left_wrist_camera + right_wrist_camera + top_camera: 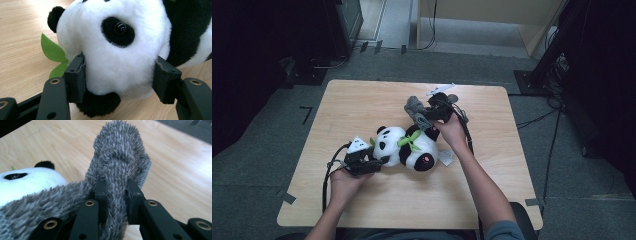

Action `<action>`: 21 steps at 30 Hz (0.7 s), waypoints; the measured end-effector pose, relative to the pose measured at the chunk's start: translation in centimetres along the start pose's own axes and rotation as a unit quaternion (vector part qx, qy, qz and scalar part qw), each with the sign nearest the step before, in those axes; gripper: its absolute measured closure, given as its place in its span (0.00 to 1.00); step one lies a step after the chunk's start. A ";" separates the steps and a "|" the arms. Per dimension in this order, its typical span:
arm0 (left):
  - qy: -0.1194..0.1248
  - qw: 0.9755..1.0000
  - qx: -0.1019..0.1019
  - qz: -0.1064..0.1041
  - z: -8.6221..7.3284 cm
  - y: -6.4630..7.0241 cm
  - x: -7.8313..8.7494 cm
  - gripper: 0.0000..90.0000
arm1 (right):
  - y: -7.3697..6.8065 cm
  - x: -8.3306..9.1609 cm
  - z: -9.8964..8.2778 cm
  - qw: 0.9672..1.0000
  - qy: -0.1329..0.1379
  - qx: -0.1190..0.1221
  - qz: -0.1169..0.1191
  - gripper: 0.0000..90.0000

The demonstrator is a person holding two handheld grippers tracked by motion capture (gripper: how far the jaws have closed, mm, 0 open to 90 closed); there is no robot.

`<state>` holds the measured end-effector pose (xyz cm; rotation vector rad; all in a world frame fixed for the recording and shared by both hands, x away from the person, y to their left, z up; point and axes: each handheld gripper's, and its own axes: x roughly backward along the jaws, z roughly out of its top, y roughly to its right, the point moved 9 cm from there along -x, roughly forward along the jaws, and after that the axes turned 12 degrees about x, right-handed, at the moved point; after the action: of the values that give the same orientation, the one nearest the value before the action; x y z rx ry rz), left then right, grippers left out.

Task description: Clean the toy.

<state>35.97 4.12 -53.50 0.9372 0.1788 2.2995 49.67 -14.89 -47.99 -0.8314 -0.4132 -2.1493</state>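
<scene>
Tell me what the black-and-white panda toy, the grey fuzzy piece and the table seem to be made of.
Black-and-white panda toy: soft plush, short dense pile, with a glossy, probably plastic eye.
Grey fuzzy piece: longer, flecked synthetic-looking fur, bristly strands standing up.
Table: pale wood or wood-look laminate, smooth, faint grain lines, slight sheen.

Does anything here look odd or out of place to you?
Yes. The panda toy lies on its side on the table, its head squeezed in the left gripper, while the right gripper pinches a grey fuzzy cloth lifted above it.
</scene>
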 end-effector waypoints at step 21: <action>0.007 1.000 -0.003 -0.004 0.2 -0.1 0.1 0.38 | -5.9 6.6 4.9 0.989 0.120 0.071 0.050 0.83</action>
<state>36.06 4.22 -53.33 0.9146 0.1809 2.2990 44.04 -12.18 -40.01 -0.4948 -0.3864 -2.0691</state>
